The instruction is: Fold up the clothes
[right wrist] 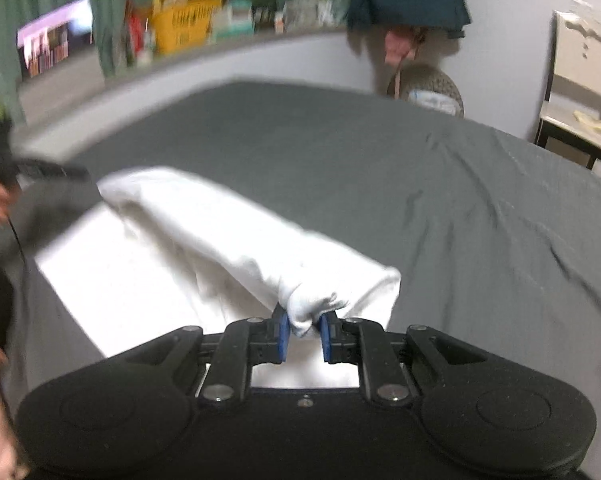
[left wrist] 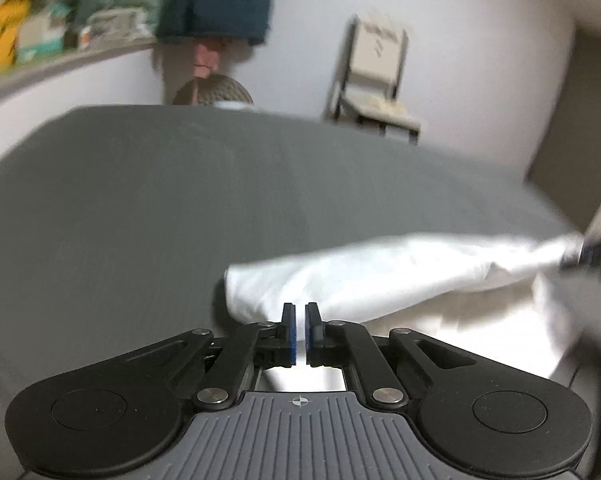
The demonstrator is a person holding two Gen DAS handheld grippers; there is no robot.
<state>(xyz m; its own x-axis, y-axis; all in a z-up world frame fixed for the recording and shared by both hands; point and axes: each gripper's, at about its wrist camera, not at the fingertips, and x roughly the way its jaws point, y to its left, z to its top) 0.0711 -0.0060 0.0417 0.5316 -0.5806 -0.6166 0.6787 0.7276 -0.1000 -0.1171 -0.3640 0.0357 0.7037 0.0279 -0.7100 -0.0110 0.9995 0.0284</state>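
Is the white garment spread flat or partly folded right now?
Partly folded. The white garment has one edge lifted and doubled over itself on the grey bed, bunched in the right tool.

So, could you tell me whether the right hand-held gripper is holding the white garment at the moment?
Yes, the right hand-held gripper has a bunched edge of the white garment pinched between its blue pads.
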